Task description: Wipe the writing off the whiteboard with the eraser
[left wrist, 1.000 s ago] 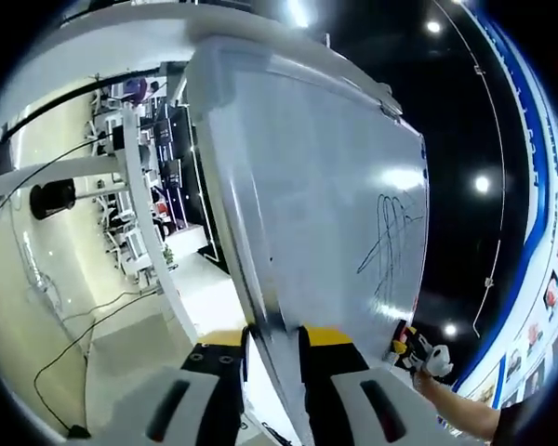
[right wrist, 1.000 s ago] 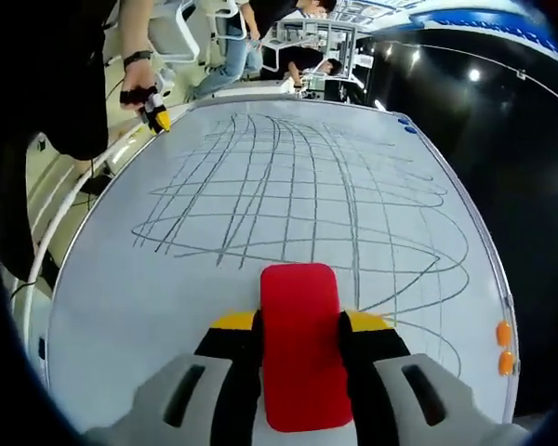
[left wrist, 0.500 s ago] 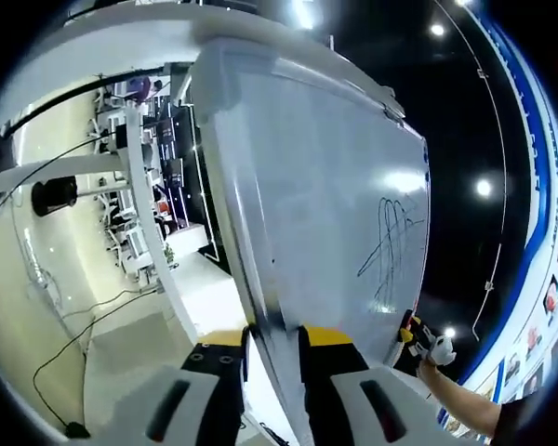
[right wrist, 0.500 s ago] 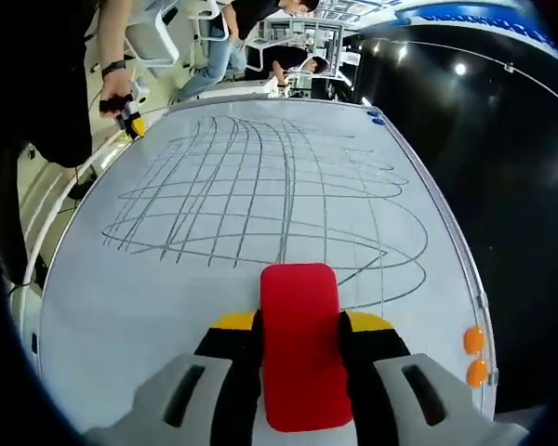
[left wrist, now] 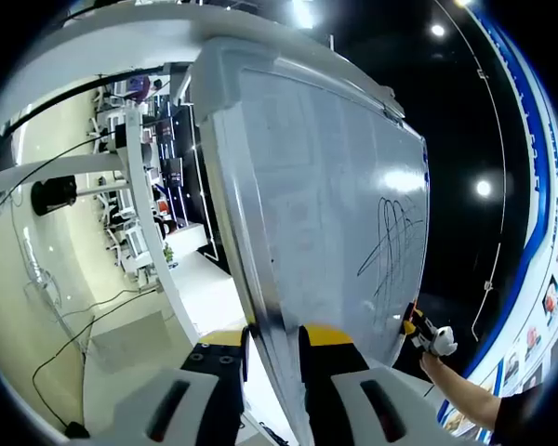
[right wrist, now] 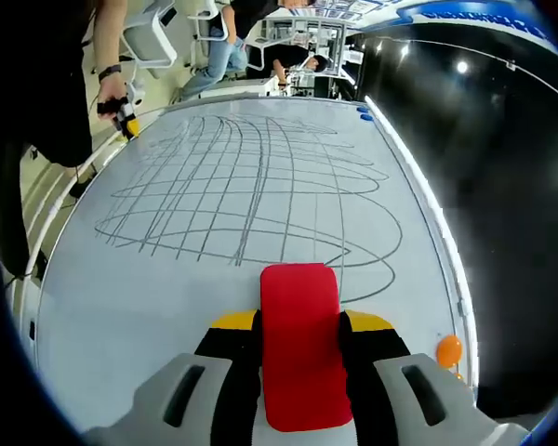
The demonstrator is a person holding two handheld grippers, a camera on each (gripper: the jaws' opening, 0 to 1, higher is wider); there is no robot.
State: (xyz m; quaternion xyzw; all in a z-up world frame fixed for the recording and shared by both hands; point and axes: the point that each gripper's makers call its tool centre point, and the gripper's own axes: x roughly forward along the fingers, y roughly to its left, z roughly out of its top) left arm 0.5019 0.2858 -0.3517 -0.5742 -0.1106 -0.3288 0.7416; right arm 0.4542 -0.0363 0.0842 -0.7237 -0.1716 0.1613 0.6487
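Observation:
In the right gripper view my right gripper [right wrist: 299,327] is shut on a red eraser [right wrist: 299,344] that lies flat against the whiteboard [right wrist: 121,307]. A grid of crossing dark marker lines [right wrist: 251,186] covers the board just ahead of the eraser. In the left gripper view my left gripper [left wrist: 272,336] is shut on the whiteboard's edge [left wrist: 260,307], and I see the board [left wrist: 325,186] at a steep angle with a few marker lines [left wrist: 391,232]. The right gripper [left wrist: 420,333] comes in at the lower right of that view, against the board. The left gripper [right wrist: 123,111] shows at the board's far left edge.
Two blue magnets [right wrist: 365,113] sit at the board's far right corner and an orange one [right wrist: 448,350] near its right edge. People and office chairs [right wrist: 158,32] stand beyond the board. Desks [left wrist: 130,195], a cable on the floor [left wrist: 74,344] and ceiling lights [left wrist: 484,187] surround it.
The right gripper with the eraser has slid further along the board, so the grid lines now start closer to the eraser. The left gripper has kept its hold on the edge.

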